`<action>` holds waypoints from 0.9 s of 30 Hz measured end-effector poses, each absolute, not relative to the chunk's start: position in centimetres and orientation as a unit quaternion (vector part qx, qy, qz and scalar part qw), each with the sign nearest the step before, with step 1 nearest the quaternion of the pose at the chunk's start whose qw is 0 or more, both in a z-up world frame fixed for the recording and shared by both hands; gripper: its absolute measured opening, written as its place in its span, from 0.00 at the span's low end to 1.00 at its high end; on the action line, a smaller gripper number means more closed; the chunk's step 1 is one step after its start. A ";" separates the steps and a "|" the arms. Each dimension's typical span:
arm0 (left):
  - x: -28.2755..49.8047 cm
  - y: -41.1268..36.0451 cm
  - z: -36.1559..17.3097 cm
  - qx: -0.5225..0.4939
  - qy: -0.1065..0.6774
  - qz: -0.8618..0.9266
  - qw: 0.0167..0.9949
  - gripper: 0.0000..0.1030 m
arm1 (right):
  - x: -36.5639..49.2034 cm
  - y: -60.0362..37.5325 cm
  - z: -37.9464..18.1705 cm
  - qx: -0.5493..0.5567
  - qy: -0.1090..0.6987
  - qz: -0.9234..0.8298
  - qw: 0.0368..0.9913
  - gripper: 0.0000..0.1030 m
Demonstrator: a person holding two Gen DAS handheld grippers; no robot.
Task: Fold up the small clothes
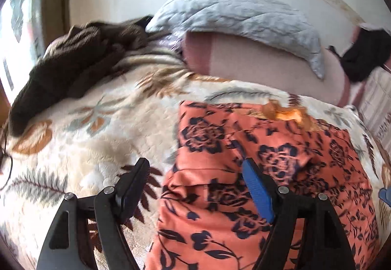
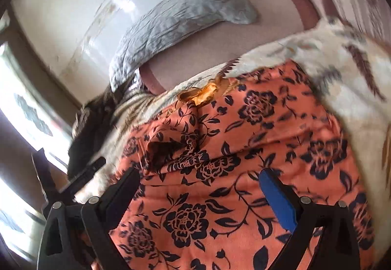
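Note:
An orange garment with a dark blue flower print (image 1: 256, 172) lies flat on a cream floral blanket (image 1: 85, 123). It also fills the right wrist view (image 2: 244, 160), with a rumpled fold near its left edge. My left gripper (image 1: 195, 164) is open and empty, hovering over the garment's left edge, one finger over the blanket, one over the cloth. My right gripper (image 2: 200, 174) is open and empty, just above the middle of the garment. The tip of the right gripper shows at the right edge of the left wrist view (image 1: 385, 194).
A brown garment (image 1: 73, 67) lies heaped at the far left of the blanket. A grey quilted pillow (image 1: 232, 18) rests on a pink sheet (image 1: 256, 62) against the white headboard. A black item (image 1: 366, 54) sits at the far right. A window is at the left.

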State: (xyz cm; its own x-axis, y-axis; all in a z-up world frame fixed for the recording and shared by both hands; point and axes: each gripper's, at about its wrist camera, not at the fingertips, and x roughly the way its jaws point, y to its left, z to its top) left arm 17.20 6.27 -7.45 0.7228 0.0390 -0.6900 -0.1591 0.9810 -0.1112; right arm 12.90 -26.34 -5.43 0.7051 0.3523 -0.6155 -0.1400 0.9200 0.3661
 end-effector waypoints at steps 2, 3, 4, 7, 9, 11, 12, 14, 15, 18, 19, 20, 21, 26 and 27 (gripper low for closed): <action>18.2 8.2 -9.0 -0.127 0.385 0.066 0.912 0.76 | 14.4 -21.2 -3.8 0.001 0.349 0.146 0.926 0.96; 18.6 8.8 -9.4 -0.143 0.388 0.065 0.908 0.76 | 15.2 -18.5 -3.6 -0.080 0.341 0.142 0.926 0.96; 19.0 9.1 -9.8 -0.149 0.389 0.063 0.907 0.76 | 16.1 -16.0 -3.9 -0.153 0.342 0.141 0.916 0.96; 20.1 9.4 -10.8 -0.157 0.398 0.063 0.902 0.76 | 17.0 -9.3 -6.6 -0.365 0.317 0.158 0.861 0.91; 20.9 9.4 -11.9 -0.159 0.423 0.067 0.890 0.75 | 17.3 -6.4 -9.4 -0.494 0.284 0.146 0.809 0.76; 21.2 9.5 -12.8 -0.156 0.441 0.070 0.881 0.74 | 18.7 -5.0 -11.7 -0.557 0.271 0.127 0.775 0.60; 21.3 9.5 -13.1 -0.157 0.445 0.073 0.879 0.73 | 19.4 -4.4 -12.9 -0.586 0.266 0.119 0.756 0.59; 21.2 9.1 -13.1 -0.145 0.444 0.077 0.881 0.73 | 20.4 -3.8 -14.9 -0.625 0.261 0.113 0.727 0.40; 21.2 8.9 -13.2 -0.137 0.447 0.078 0.880 0.73 | 20.9 -3.6 -15.1 -0.622 0.270 0.113 0.726 0.23; 21.2 8.8 -13.2 -0.130 0.449 0.080 0.880 0.73 | 22.3 -5.1 -10.4 -0.479 0.296 0.101 0.820 0.11; 21.2 8.8 -13.2 -0.130 0.449 0.079 0.881 0.73 | 22.9 -7.1 -8.0 -0.390 0.305 0.086 0.865 0.11; 21.2 8.8 -13.2 -0.129 0.448 0.078 0.881 0.73 | 23.5 -10.2 -5.9 -0.287 0.311 0.062 0.904 0.11; 21.2 8.8 -13.3 -0.127 0.448 0.077 0.882 0.73 | 23.9 -14.3 -4.6 -0.168 0.322 0.038 0.931 0.12; 21.1 8.6 -13.3 -0.117 0.447 0.078 0.883 0.73 | 24.5 -29.6 -10.9 0.248 0.432 0.035 0.866 0.20; 21.1 8.6 -13.3 -0.115 0.447 0.079 0.884 0.74 | 24.3 -31.2 -12.2 0.291 0.435 0.042 0.851 0.25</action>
